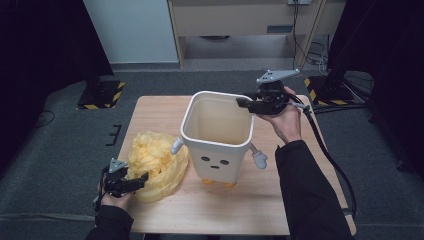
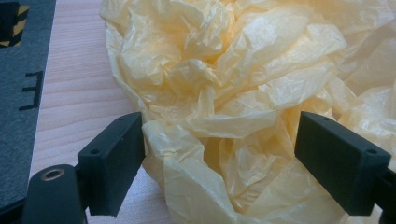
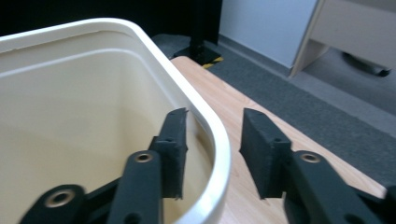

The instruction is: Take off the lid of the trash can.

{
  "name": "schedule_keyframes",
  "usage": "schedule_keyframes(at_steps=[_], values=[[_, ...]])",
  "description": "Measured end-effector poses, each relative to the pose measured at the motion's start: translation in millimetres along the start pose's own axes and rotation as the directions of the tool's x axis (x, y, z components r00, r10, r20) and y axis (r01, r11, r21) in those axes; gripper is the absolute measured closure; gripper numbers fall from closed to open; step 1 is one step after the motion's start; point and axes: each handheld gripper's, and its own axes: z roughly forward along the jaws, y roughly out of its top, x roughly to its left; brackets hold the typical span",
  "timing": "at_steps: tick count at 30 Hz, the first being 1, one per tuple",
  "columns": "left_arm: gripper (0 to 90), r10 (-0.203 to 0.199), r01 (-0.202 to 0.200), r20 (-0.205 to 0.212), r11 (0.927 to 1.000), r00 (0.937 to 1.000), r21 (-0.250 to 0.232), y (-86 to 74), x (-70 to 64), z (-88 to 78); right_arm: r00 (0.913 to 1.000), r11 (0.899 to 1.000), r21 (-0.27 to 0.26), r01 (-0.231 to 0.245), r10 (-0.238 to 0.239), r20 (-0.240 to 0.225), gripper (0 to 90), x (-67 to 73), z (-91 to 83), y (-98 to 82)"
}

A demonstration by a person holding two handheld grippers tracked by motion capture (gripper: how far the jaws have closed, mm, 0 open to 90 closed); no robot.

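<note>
High view: the cream plastic bin with a printed face [image 1: 218,132] stands at frame centre on the wooden table [image 1: 150,107]. The crumpled yellow plastic bag [image 1: 156,164] lies lower left of it. The right gripper [image 1: 246,103] straddles the bin's upper-right rim.

Left gripper view: the left gripper [image 2: 218,154] stands wide open, with the bag bulging between its jaws.

Right gripper view: the jaws straddle the rim, one inside, one outside, not clamped.
</note>
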Motion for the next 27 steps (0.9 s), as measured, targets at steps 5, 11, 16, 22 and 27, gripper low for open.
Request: schedule_keyframes(at_steps=[5,11,16,22,27], values=[[15.5,0.002,-0.002,0.001,1.0,1.0,0.005,0.2,0.5,0.5,0.9994,1.0,0.023,0.002,-0.001,-0.034,73.4,-1.5,2.4,2.3],[15.5,0.006,-0.006,0.002,0.9999,1.0,0.01,0.3,-0.2,1.9,0.9971,0.996,0.065,0.053,-0.049,-0.059,76.5,-4.3,2.6,7.5],[15.5,0.004,-0.004,-0.001,0.9999,1.0,0.01,0.3,1.2,1.8,0.9944,0.993,0.086,0.076,-0.07,-0.08,78.1,-6.3,3.0,10.7],[15.5,0.004,-0.004,0.0,0.9999,1.0,0.011,0.2,0.9,2.1,0.9933,0.993,0.088,0.076,-0.067,-0.094,79.2,-5.7,-0.7,10.8],[15.6,0.006,-0.006,0.001,0.9999,1.0,0.014,0.2,0.7,2.2,0.9929,0.993,0.092,0.073,-0.064,-0.1,79.7,-4.0,-3.3,11.7]])
